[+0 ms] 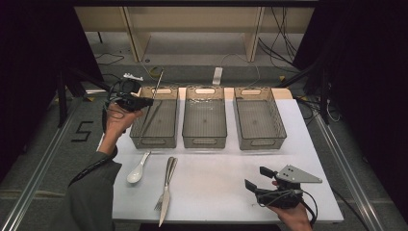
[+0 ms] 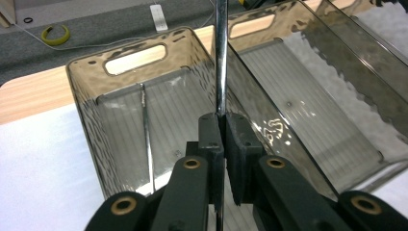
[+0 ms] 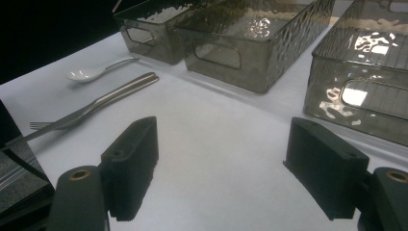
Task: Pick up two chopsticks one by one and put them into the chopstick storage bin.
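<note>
Thin metal rod, probably a chopstick [image 2: 221, 57], is clamped between the jaws of the left gripper [image 2: 222, 126] and hangs over the left bin [image 1: 155, 137], its lower end down inside; a second like rod [image 2: 146, 134] already lies in that bin. Step in hand looks like dropping cutlery into bins; next move calls for lowering the rod and parting the jaws so it lies flat. Right gripper [image 3: 226, 159] rests low over the counter [image 1: 216, 187], jaws wide apart and empty, with fork and knife [image 1: 166, 190] and white spoon [image 1: 137, 169] unsorted.
</note>
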Available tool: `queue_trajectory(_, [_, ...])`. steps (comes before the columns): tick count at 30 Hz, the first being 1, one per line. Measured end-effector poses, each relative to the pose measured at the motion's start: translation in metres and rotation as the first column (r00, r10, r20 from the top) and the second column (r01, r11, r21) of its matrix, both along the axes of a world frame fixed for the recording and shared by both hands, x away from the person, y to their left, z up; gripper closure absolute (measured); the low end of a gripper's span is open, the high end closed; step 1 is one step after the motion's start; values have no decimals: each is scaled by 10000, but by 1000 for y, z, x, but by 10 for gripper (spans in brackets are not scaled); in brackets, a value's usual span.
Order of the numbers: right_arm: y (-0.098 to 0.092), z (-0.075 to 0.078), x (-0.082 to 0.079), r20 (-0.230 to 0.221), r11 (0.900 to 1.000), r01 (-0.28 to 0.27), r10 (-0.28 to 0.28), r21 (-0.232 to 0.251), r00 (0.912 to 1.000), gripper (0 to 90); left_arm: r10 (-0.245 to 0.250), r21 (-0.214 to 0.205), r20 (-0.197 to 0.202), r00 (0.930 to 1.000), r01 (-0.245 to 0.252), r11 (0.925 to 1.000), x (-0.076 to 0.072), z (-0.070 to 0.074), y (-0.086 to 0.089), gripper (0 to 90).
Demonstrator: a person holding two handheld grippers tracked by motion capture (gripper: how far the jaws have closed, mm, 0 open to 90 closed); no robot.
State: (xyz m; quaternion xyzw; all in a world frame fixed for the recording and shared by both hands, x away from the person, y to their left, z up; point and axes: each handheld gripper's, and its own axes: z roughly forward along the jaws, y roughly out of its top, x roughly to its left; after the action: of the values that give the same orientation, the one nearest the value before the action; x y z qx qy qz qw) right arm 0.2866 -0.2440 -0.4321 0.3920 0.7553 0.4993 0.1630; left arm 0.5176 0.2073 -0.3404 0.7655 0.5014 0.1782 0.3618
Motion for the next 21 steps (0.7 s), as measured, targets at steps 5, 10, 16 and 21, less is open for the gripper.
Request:
queue_trajectory(5, [1,0,0,-11,10000,-32,32,1,10000,278,185,-58,119,9998,-185,9998,7,-1,1,851])
queue_trajectory(10, [1,0,0,-24,10000,-53,53,15,10000,278,292,107,140,9995,-293,9995,15,-5,-2,851])
queue_trajectory(16, [1,0,0,-23,9999,-106,106,26,9999,278,449,24,122,9989,-450,9990,21,-19,1,851])
queue_trajectory(21, [1,0,-1,3,9999,-121,121,20,9999,278,580,37,-72,9983,-580,9983,22,-33,6,850])
